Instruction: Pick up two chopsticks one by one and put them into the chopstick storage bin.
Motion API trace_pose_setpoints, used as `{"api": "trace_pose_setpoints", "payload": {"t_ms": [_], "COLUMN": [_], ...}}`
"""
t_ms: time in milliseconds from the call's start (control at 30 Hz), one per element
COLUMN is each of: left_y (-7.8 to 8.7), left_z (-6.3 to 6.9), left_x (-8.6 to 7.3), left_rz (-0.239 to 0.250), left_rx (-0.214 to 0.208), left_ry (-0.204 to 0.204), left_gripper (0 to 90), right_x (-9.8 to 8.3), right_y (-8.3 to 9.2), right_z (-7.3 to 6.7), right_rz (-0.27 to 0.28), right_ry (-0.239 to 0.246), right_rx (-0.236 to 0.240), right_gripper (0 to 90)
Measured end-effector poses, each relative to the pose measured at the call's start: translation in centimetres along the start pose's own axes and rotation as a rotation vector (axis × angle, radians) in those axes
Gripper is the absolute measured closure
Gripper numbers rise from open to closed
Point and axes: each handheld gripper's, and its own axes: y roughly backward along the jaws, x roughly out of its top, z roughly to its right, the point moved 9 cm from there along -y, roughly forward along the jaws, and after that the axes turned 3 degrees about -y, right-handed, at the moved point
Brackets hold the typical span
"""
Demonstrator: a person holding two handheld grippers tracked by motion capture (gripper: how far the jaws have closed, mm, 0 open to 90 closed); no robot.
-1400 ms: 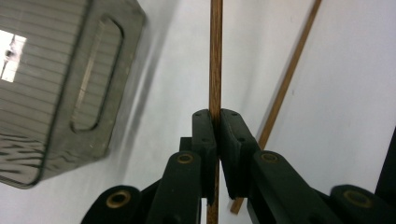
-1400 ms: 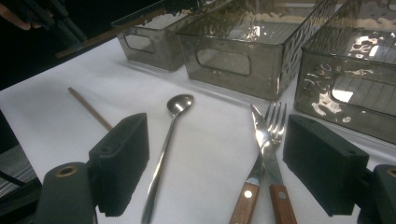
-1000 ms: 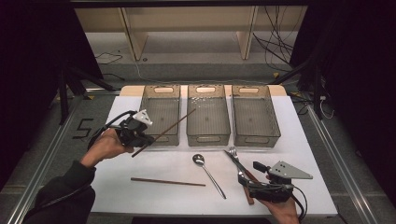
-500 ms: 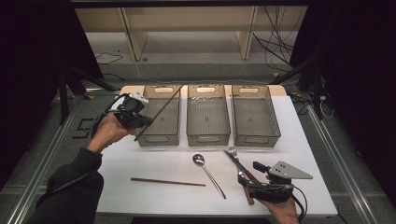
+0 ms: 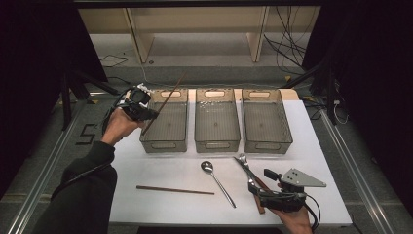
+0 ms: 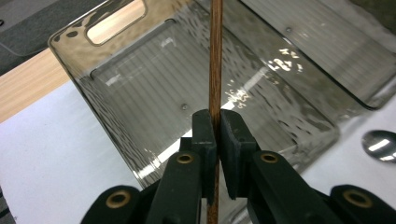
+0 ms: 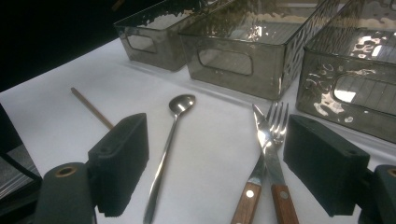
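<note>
My left gripper is shut on a brown chopstick, held in the air at the left side of the left bin. In the left gripper view the chopstick runs straight up between the closed pads, over the bin's inside. A second chopstick lies flat on the white table. My right gripper rests open at the front right, its pads either side of a fork and a knife with wooden handles. A spoon lies between.
Three smoky clear bins stand in a row at the back of the white table: left, middle and right. All three look empty. Dark floor and cables lie beyond the table's back edge.
My left gripper has carried the chopstick up and back, from the table in front of the left bin to the bin's left side. The right gripper has stayed still.
</note>
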Motion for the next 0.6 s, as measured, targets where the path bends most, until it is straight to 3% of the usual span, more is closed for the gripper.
{"api": "trace_pose_setpoints", "payload": {"t_ms": [267, 600], "left_y": [-1.5, -3.1], "left_z": [-0.6, -1.3], "left_x": [-0.2, -1.8], "left_rz": [-0.012, -0.051], "left_rx": [0.015, 0.013], "left_ry": [0.033, 0.077], "left_gripper": [84.3, 84.2], "right_x": [0.0, -0.1], "right_y": [0.0, -0.1], "right_z": [-0.1, -0.1], "right_rz": [-0.002, -0.003], "right_ry": [0.003, 0.004], "right_rx": [0.003, 0.004], "right_gripper": [23.0, 23.1]}}
